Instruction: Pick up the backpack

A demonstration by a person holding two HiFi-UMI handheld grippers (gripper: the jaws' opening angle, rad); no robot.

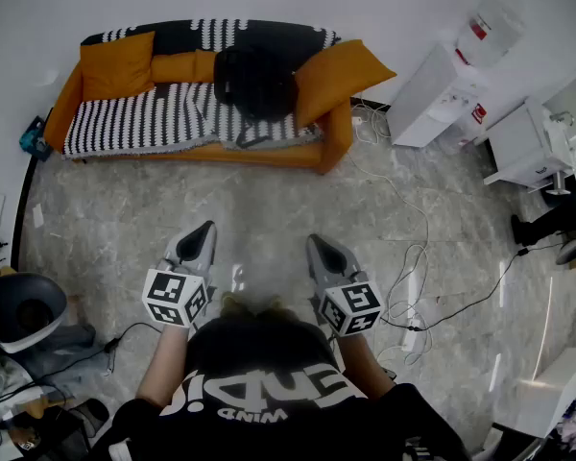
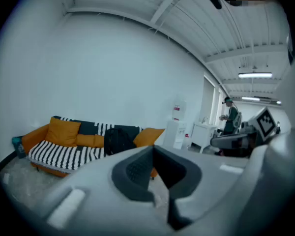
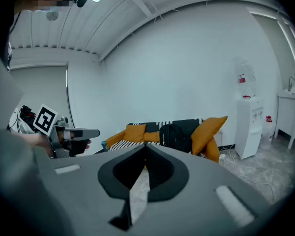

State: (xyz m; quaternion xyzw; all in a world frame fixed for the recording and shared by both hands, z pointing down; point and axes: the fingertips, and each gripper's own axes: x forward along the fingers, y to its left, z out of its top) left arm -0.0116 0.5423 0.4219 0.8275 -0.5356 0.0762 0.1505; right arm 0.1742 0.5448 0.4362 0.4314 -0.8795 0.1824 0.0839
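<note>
Black T-shirt (image 1: 269, 377) and bare forearms at the bottom of the head view, seen from above. Just ahead, left hand-held gripper (image 1: 206, 229) and right hand-held gripper (image 1: 315, 242), side by side over a grey marbled floor (image 1: 269, 185), a marker cube (image 1: 175, 297) at the rear of each. Both pressed together, pinching nothing: in the left gripper view, dark pads (image 2: 135, 173) closed tip to tip, with only floor and sofa beyond. Same in the right gripper view, pads (image 3: 118, 173) shut and bare.

Across the floor, well apart from both, black backpack (image 1: 254, 80) upright on the seat of a black-and-white striped sofa (image 1: 144, 121) with orange arms, resting against the backrest. Small orange bolster (image 1: 182, 65) just to its left, large orange cushion (image 1: 341, 73) tilted just beside it on the right. Another orange cushion (image 1: 117, 63) propped at the sofa's left end.

White water dispenser (image 1: 432, 92) against the wall right of the sofa, loose cables (image 1: 403, 257) trailing over the floor near it. Second person (image 2: 231, 114) standing far off at the right of the left gripper view.
</note>
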